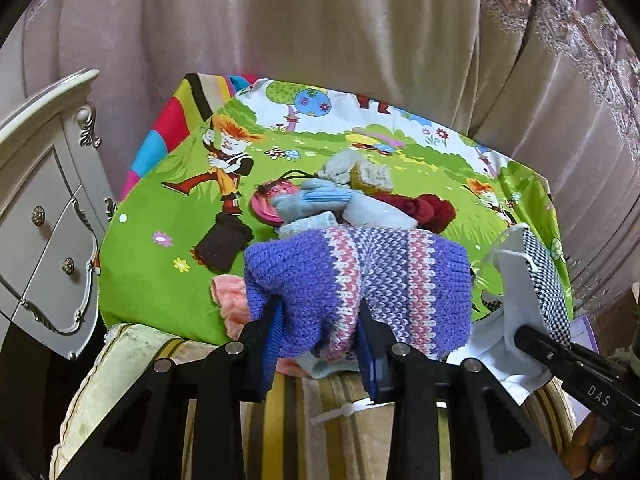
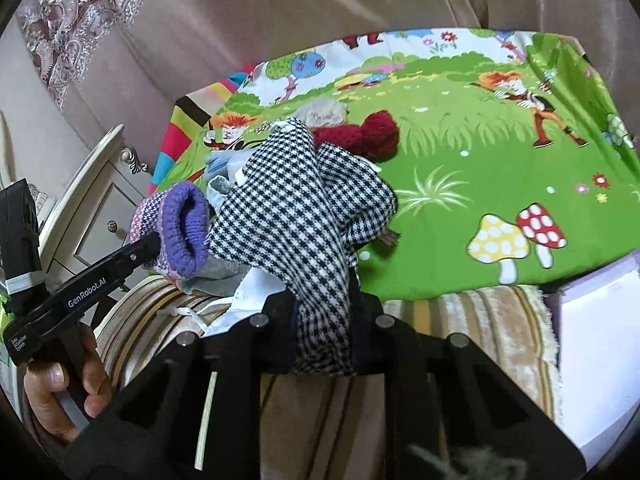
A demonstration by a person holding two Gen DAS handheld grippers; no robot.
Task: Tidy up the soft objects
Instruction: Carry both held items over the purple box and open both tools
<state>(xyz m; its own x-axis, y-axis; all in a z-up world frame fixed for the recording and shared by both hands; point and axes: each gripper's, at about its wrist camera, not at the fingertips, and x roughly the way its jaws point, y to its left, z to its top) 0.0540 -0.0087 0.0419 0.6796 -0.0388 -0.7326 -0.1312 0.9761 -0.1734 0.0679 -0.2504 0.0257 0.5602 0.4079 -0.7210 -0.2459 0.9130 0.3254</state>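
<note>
"DAS" on the right claw (image 1: 532,340) arm, "GenRobot.AI" on the left claw (image 2: 154,240) arm (white lettering)

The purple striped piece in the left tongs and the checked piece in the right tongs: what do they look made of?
Purple striped piece: chunky hand-knit yarn, probably wool or acrylic; V-shaped stitches and a ribbed cuff show, matte finish. Checked piece: thinner woven black-and-white houndstooth cloth, flat and matte, with a plain white lining.
</note>
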